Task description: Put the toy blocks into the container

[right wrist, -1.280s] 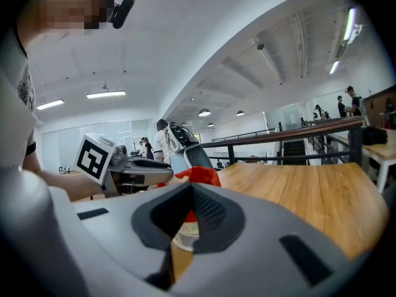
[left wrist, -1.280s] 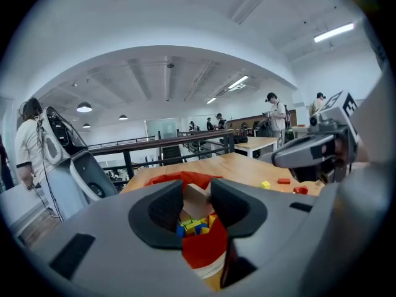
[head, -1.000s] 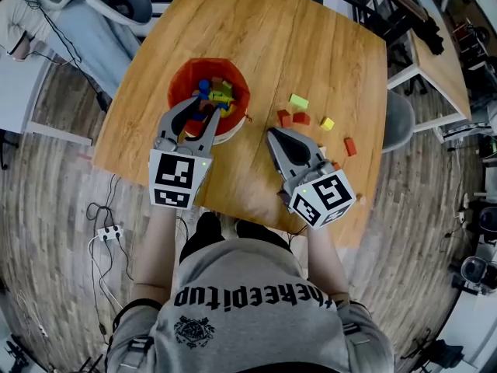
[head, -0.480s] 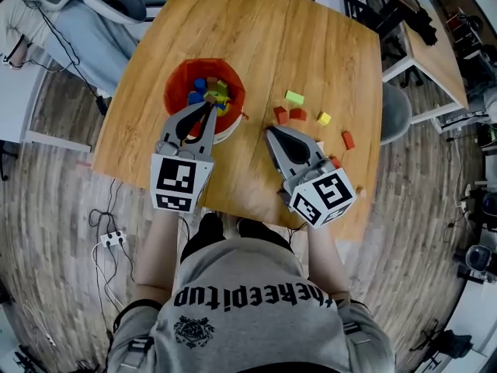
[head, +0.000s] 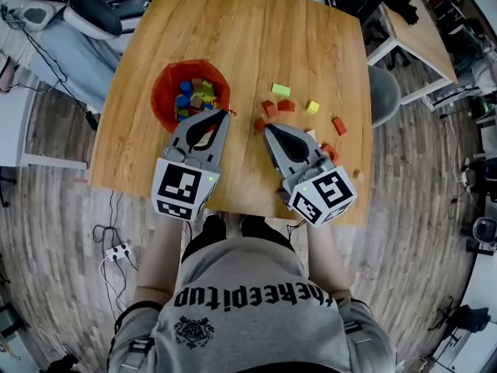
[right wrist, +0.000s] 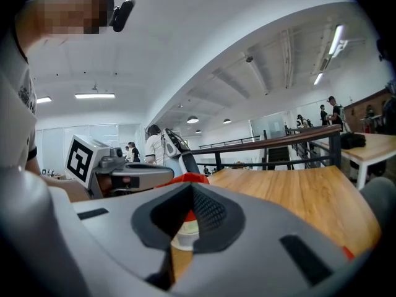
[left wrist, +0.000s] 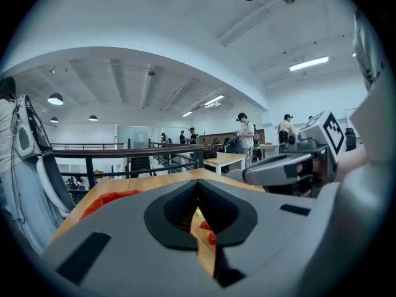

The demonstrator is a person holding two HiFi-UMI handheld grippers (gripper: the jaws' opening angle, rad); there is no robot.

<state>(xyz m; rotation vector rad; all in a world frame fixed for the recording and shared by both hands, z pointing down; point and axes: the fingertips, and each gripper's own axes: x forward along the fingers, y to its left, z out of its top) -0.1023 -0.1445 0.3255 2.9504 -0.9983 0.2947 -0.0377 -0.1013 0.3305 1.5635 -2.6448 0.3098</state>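
Both pairs of tongs are seen pressed together and empty above the near part of the wooden surface. The left tongs, whose jaws have just been closing with nothing between them, are tipped just beside the rim of the red container. The right tongs are pointed at the loose toy blocks scattered just ahead of them and to their right. A slip is judged most likely here: if the shut right tongs are pushed forward before being spread, blocks may be shoved about rather than gripped. The red block lying to their right, near the surface's edge, could then be knocked to the floor. The container, already well filled with coloured blocks, could be nudged or tipped by the left tongs held so close to its wall, and the two sets of tips, kept near each other, could be clashed. Beyond the tongs the pale planks of the surface are carried on to its far edge. Further out, a chair is seen past the container to the left and a second table off to the right. In the gripper views a railing, standing people and ceiling lights are shown in a large hall.
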